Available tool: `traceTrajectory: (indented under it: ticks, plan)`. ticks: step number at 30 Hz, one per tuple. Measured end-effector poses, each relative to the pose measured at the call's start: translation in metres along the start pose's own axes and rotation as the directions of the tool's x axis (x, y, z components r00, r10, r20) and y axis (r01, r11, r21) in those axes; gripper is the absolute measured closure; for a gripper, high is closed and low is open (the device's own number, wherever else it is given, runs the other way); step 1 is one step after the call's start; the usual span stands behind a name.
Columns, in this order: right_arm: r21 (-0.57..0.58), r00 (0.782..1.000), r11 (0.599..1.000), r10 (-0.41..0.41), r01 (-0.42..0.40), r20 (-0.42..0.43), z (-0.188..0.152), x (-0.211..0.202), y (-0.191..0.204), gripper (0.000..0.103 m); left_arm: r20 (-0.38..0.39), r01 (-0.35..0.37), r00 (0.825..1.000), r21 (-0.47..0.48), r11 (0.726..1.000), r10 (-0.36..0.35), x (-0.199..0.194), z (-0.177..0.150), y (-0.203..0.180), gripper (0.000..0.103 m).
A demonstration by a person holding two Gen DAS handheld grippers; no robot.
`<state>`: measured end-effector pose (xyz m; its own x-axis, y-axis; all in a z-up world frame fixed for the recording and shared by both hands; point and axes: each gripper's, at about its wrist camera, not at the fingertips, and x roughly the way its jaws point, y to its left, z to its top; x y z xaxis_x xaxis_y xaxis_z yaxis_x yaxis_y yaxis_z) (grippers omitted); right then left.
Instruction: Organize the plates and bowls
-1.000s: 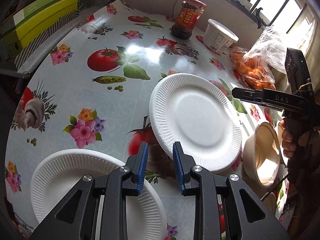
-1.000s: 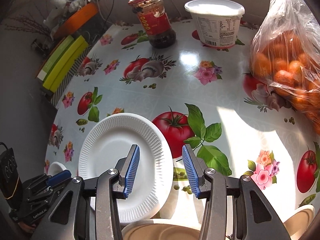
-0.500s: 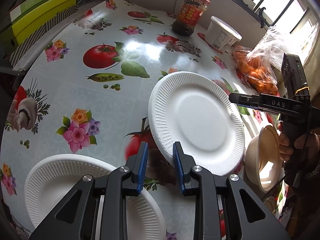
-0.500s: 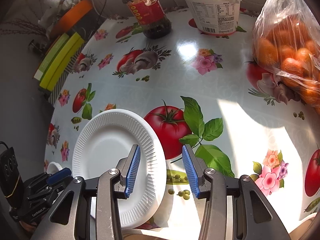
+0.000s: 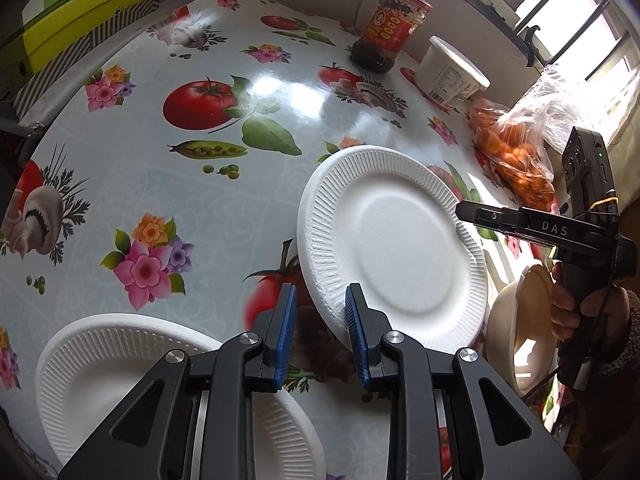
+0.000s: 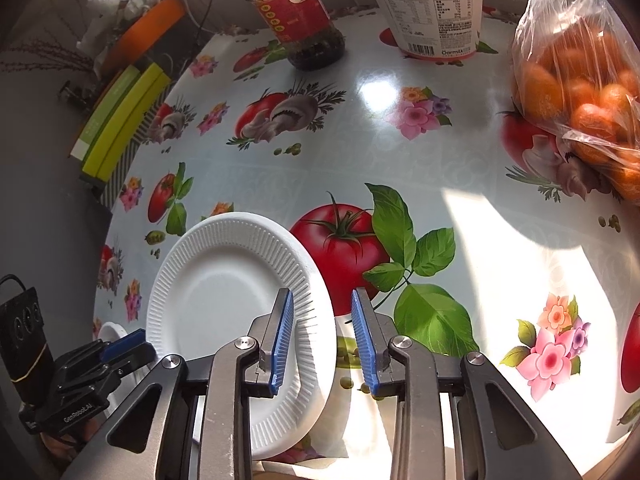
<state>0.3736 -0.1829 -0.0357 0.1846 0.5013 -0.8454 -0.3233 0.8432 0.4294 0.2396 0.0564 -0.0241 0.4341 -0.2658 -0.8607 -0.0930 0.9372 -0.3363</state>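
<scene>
Right gripper (image 6: 322, 336): jaws closing, the rim of a white ribbed paper plate (image 6: 224, 296) standing between the blue pads; in the left wrist view the fingers pinch that rim at the plate's 3 o'clock edge, where the rim looks dented. The plate is tilted, its right side raised off the vegetable-print tablecloth (image 6: 400, 152). Left gripper (image 5: 320, 332): jaws narrow, gap clear, nothing held; the tilted plate's lower rim lies just beyond its right pad, contact not determinable. A second paper plate (image 5: 120, 364) lies flat at 7 o'clock in the left wrist view, partly under the gripper body. Beige paper bowls (image 5: 520, 332) sit nested at 4 o'clock, beside the hand (image 5: 568, 308) gripping the right handle. Toward 12 to 1 o'clock on the cloth: a red-labelled sauce jar (image 6: 296, 12), a white lidded tub (image 6: 432, 8), and a clear bag of oranges (image 6: 580, 92).
</scene>
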Motion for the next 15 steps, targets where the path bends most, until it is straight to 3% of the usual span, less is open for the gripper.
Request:
traceTrajectory:
  ticks: [12,15]
  plan:
    - [-0.002,1.0,1.0,0.0,0.0,-0.001,-0.0016,0.0007,0.0002,0.083,0.0,0.016,1.0,-0.021,1.0,-0.016,0.005,0.0017,0.0026,0.077]
    - [-0.004,1.0,1.0,0.005,-0.005,-0.003,-0.0025,0.0006,0.0014,0.083,-0.001,0.017,1.0,-0.023,1.0,-0.017,0.0058,0.0021,0.0027,0.081]
